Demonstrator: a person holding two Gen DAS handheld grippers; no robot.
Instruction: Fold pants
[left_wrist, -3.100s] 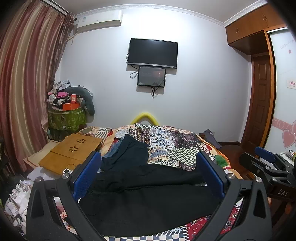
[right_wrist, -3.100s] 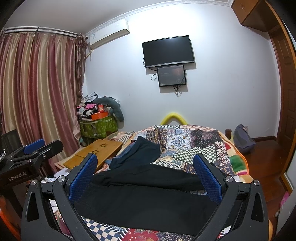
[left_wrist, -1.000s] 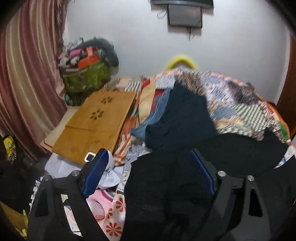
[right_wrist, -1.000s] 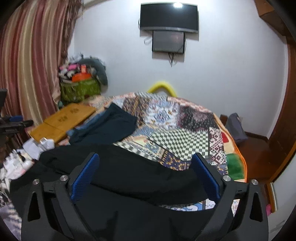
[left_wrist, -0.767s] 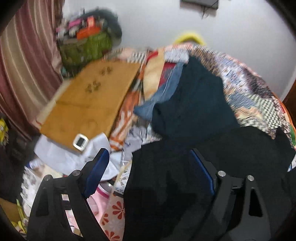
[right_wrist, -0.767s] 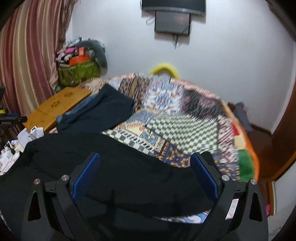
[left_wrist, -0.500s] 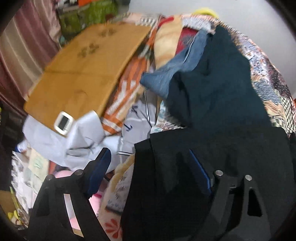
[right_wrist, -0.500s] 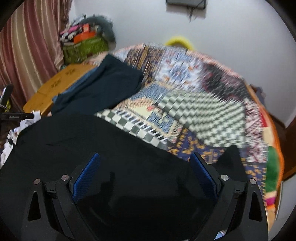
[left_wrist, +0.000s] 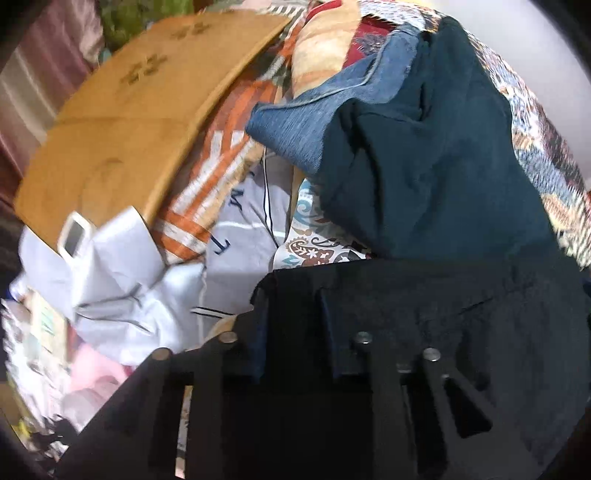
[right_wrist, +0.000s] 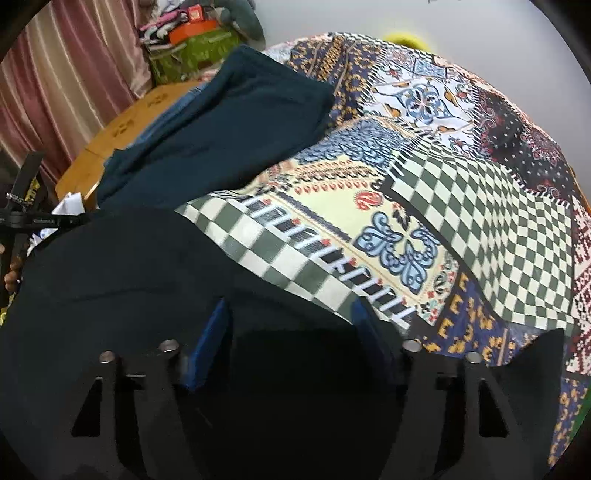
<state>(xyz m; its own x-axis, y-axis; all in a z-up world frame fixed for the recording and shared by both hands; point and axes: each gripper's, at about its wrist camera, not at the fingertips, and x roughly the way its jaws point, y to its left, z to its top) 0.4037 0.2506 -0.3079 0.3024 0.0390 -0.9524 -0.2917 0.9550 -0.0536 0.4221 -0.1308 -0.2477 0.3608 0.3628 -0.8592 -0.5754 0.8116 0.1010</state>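
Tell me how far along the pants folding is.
Early. Nothing is folded yet: the black pants lie spread across the patchwork quilt. In hand: the left tongs straddle a corner edge, the right tongs sit over the cloth, both narrowed. Gripping and every fold remain.

the left gripper (left_wrist: 295, 328) has its jaws drawn in on a corner of the black pants (left_wrist: 461, 314), cloth bunched between them. beyond lies a dark teal garment (left_wrist: 443, 155) over a blue denim piece (left_wrist: 325, 110) on the patterned bed (left_wrist: 317, 236). left, a wooden board (left_wrist: 122, 122), white cloth (left_wrist: 122, 280) and a small white device (left_wrist: 74, 236).
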